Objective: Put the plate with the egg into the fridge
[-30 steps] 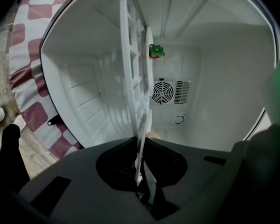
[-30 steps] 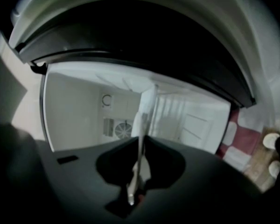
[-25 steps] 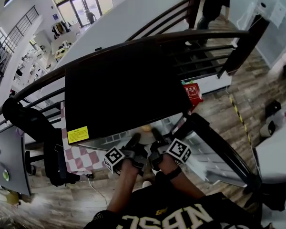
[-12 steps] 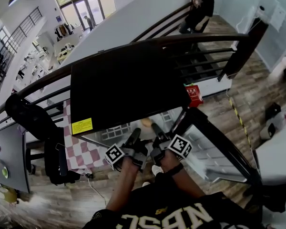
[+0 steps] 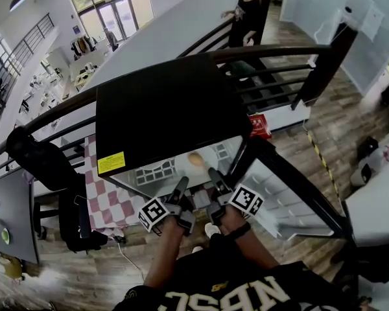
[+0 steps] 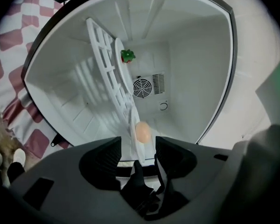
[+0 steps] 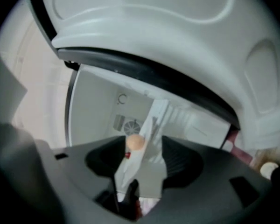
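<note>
A pale orange egg [image 5: 196,159] lies on a white plate [image 6: 133,125] inside the open black fridge [image 5: 168,109]. The plate rests by the white wire shelf [image 6: 102,64]. In both gripper views the plate shows edge-on. My left gripper [image 5: 181,186] and right gripper [image 5: 214,177] point into the fridge, side by side at the plate's near rim. The jaws of both have just been opening. In the left gripper view, the left gripper [image 6: 137,146] stands wide open with the thin rim between its jaws, untouched. The right gripper [image 7: 142,153] is the same, with egg [image 7: 135,142] and plate [image 7: 139,169] just ahead.
The fridge door [image 5: 282,203] hangs open to the right, its white liner [image 7: 154,22] close above my right gripper. A small red-and-green item [image 6: 127,56] sits deeper on the shelf. A checkered cloth [image 5: 110,203] lies left of the fridge. A dark railing [image 5: 279,50] and a person [image 5: 243,11] stand behind.
Both grippers' jaws have spread apart off the plate's rim, and both hands have rolled a little. The egg now shows clearly inside the fridge. The person at the back has walked left.
</note>
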A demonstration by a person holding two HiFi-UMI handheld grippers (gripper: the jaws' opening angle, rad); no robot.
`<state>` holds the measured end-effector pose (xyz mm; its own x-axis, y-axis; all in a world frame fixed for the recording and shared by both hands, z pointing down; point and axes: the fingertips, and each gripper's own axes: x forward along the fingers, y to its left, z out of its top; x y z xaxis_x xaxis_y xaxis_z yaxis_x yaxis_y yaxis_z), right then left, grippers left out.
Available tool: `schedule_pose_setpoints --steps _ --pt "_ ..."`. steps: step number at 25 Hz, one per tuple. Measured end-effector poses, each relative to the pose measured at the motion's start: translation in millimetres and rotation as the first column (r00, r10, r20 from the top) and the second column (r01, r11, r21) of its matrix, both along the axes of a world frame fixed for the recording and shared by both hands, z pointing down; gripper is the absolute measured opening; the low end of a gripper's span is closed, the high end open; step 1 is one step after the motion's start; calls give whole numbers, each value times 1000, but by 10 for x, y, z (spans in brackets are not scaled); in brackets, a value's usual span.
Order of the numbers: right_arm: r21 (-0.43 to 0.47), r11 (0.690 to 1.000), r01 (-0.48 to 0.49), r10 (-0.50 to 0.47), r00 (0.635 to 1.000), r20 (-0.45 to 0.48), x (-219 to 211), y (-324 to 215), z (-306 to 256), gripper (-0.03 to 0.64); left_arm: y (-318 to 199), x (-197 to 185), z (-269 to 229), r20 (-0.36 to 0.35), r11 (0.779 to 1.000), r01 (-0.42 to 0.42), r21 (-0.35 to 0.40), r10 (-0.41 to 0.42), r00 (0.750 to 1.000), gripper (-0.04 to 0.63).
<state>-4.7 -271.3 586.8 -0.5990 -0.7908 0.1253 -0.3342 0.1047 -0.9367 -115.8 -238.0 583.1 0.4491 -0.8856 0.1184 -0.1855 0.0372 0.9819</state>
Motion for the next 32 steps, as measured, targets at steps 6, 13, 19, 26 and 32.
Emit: schedule_pose_setpoints --steps 6,13,19,26,32 --pt "96 995 14 5 981 -194 129 174 -51 236 172 -11 -23 102 999 -12 38 8 995 232" --pt "216 975 52 41 914 -405 205 337 -183 235 352 -65 -48 200 996 1 87 -18 980 223" --pt "267 956 124 33 857 -515 121 480 -259 235 420 -22 -129 395 989 -57 137 -2 919 178" --pt "290 937 196 30 780 -625 57 596 -277 216 482 -62 -296 669 974 -76 214 -90 737 101" --pt "343 903 257 83 681 -728 27 621 -371 131 475 -64 -382 701 965 -71 253 -132 701 47"
